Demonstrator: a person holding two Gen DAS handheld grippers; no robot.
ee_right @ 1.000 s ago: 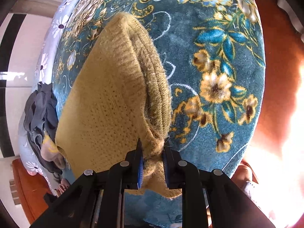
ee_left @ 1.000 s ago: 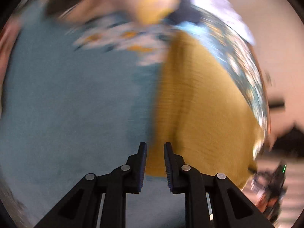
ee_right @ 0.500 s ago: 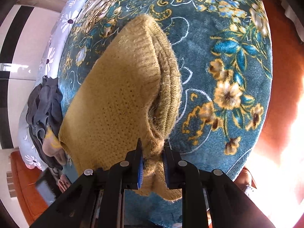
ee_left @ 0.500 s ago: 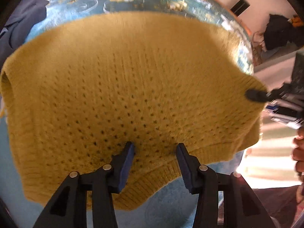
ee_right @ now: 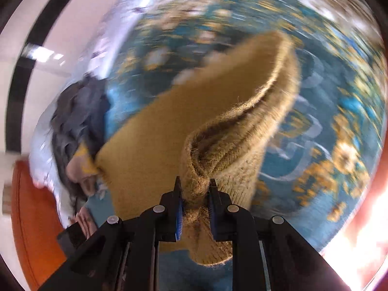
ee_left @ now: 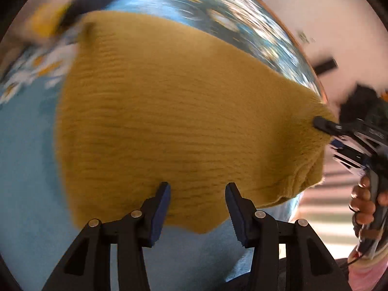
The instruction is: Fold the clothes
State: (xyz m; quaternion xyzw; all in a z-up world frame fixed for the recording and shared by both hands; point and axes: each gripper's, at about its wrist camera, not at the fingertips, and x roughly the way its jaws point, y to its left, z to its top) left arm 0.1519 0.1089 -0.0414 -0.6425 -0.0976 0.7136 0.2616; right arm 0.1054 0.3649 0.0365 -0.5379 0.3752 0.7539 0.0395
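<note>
Two grippers worked on one mustard-yellow knitted sweater [ee_left: 174,111], which lay spread across a teal plush blanket with gold and white flowers [ee_right: 322,126]. The left gripper [ee_left: 197,206] hung above the sweater's near hem with its black, blue-padded fingers [ee_left: 160,206] set wide apart and nothing between them; whether they touched the knit could not be told through the blur. The right gripper [ee_right: 194,201] had its fingers pressed together on a bunched piece of the sweater's ribbed edge [ee_right: 196,184], and the fabric rose from the blanket toward that pinch, with an opening gaping just beyond it. In the left wrist view the right gripper [ee_left: 322,124] showed at the sweater's right corner, a hand [ee_left: 363,201] wrapped around its handle. A heap of dark grey clothing [ee_right: 77,111] sat at the far side of the blanket, beside the sweater's other end. Something orange [ee_right: 26,208] stood below that heap, too blurred to name.
</note>
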